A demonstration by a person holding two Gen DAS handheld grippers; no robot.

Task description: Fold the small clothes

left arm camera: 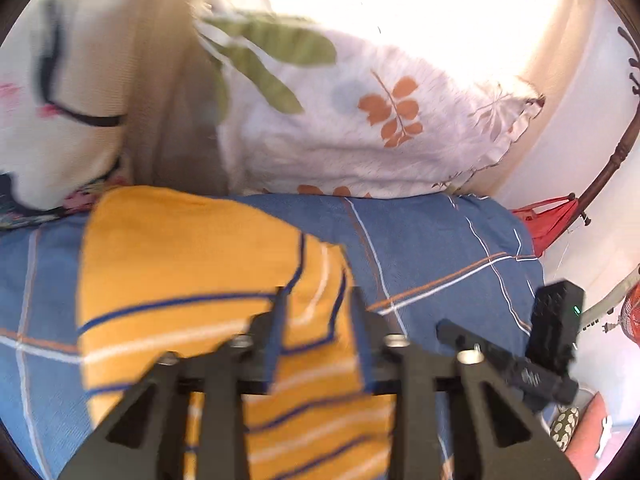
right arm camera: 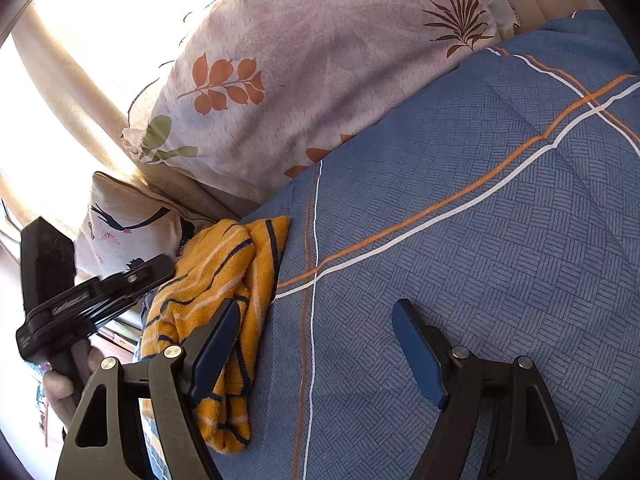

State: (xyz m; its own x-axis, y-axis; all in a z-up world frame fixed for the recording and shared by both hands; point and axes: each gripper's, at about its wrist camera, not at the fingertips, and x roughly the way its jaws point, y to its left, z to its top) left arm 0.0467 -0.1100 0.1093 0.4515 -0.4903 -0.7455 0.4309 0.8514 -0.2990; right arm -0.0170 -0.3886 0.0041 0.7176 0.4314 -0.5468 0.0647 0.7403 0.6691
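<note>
The yellow striped garment (right arm camera: 224, 300) is lying bunched at the lower left of the right wrist frame on the blue bedspread (right arm camera: 480, 240), the left gripper (left arm camera: 316, 308) seemingly hovering part-open over it, blur permitting, while the right gripper (right arm camera: 316, 344) is waiting wide, empty.

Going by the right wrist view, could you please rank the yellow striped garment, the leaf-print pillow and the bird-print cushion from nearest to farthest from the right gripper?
From the right gripper:
1. Yellow striped garment, beside its left finger.
2. Bird-print cushion, beyond the garment, left.
3. Leaf-print pillow, at the bed's far edge.
</note>
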